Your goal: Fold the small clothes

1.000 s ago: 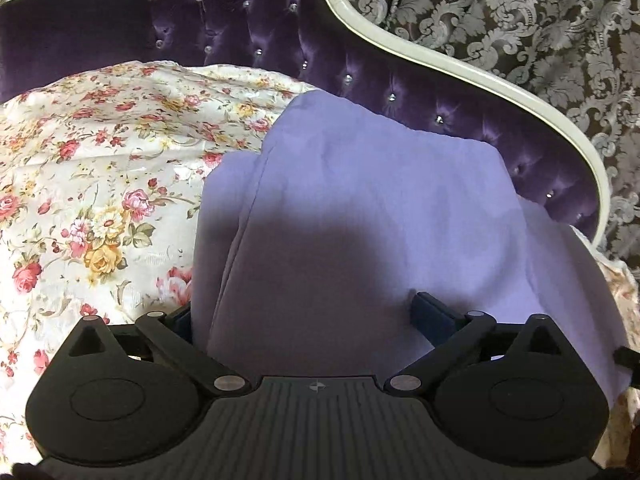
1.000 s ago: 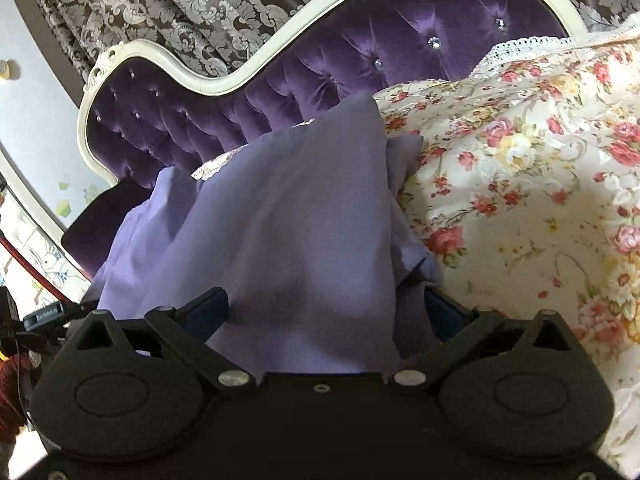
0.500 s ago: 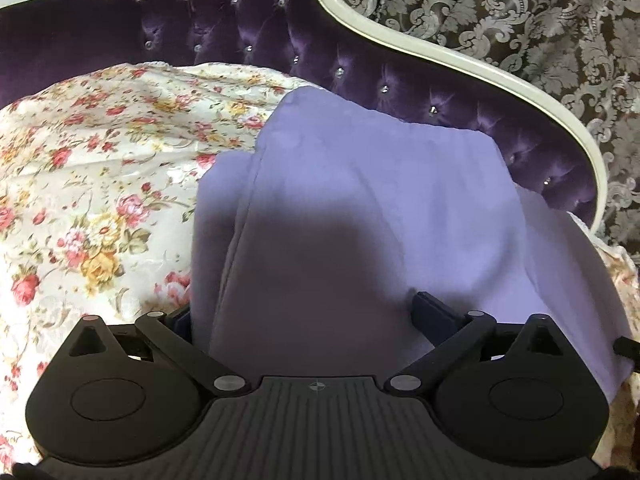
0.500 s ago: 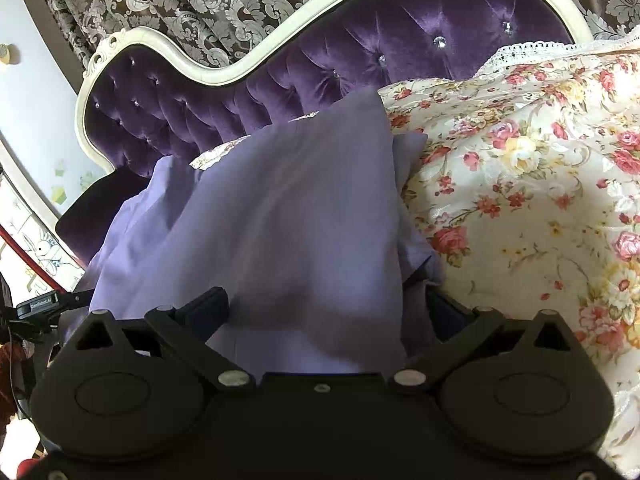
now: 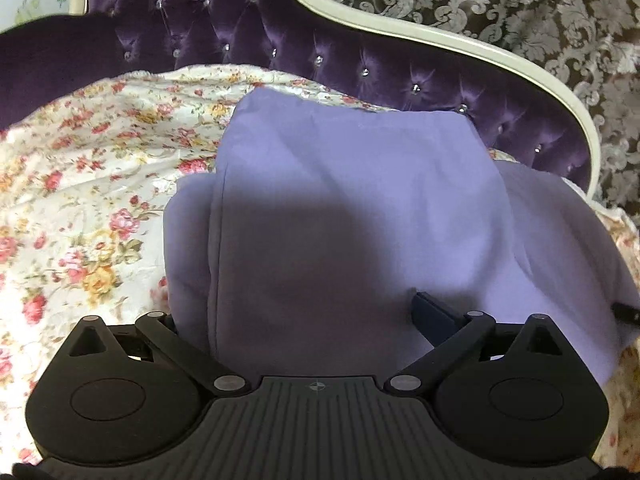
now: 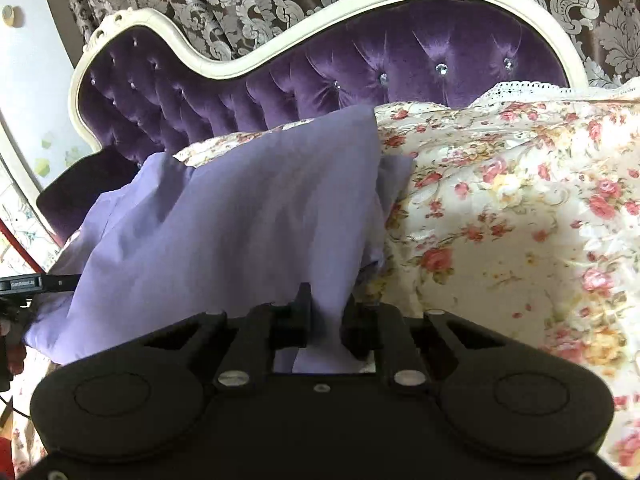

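The lilac garment lies on the bed's floral cover, below the tufted velvet headboard. The right gripper is closing, its jaws pinching a bunched near hem. The left gripper stands wide, cloth between its fingers, unpinched. It should likely clamp the hem likewise, so the thin, soft, limp fabric lifts evenly without sagging.

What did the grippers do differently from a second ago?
The right gripper was wide open a second ago; now its jaws are closing, pinching the near edge of the purple cloth between them. The left gripper stayed open with the cloth lying between its fingers. The cloth stayed on the flowery bedspread.
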Motion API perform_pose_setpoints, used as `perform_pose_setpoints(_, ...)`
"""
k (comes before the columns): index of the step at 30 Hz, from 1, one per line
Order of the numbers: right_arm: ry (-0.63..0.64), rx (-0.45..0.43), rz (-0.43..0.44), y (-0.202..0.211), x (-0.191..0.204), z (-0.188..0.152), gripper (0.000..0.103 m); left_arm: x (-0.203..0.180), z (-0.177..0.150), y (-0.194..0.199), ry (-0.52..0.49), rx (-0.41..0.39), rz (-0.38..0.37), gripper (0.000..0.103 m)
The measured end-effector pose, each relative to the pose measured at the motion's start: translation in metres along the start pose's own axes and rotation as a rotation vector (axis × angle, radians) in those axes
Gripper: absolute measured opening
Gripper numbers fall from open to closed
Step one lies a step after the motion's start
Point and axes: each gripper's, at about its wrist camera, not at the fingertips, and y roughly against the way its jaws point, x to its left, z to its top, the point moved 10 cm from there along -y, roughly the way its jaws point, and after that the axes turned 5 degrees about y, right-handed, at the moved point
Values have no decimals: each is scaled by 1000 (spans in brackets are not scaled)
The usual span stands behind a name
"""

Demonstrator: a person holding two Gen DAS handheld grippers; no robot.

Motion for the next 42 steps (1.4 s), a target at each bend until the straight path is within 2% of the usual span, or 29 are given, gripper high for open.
perform_pose_setpoints(2, -25, 9, 36, 9, -1, -1, 19, -2, -6, 14, -19, -14, 10, 102)
perform_pose_setpoints(8, 23, 40, 88, 38, 14, -16, 18, -6, -34, 56, -31, -23, 7, 102)
perform_pose_setpoints(14, 62, 82, 115, 67, 28, -41, 17, 2, -73, 87, 41, -30, -19, 102)
perform_pose_setpoints(18, 124, 97, 47, 68, 32, -58, 16, 26, -95, 86, 201, -70, 1, 103)
perform_pose_setpoints(20, 137, 108, 7, 63, 32, -62, 15, 33, -100, 78, 246, -72, 1, 103)
perform_pose_setpoints(24, 215, 109, -72, 56, 35, -66, 15, 36, -100, 71, 219, -93, 63, 103)
perform_pose_setpoints(27, 200, 111, -82, 56, 32, -68, 16, 40, -97, 72, 235, -101, 80, 103)
perform_pose_setpoints(31, 181, 107, -81, 60, 30, -67, 27, 40, -102, 79, 238, -88, 79, 103)
perform_pose_setpoints(32, 178, 99, -87, 62, 28, -65, 37, 39, -104, 84, 221, -86, 91, 103)
perform_pose_setpoints(33, 170, 93, -87, 64, 28, -64, 43, 38, -104, 89, 201, -88, 107, 103)
perform_pose_setpoints(36, 143, 58, -102, 74, 21, -56, 53, 37, -93, 117, 164, -138, 163, 103)
perform_pose_setpoints(38, 123, 13, -114, 82, 18, -47, 67, 35, -82, 137, 163, -187, 189, 103)
perform_pose_setpoints(40, 107, -36, -125, 89, 17, -38, 72, 26, -66, 156, 144, -240, 228, 103)
perform_pose_setpoints(42, 108, -69, -133, 90, 20, -29, 75, 10, -50, 163, 104, -257, 255, 103)
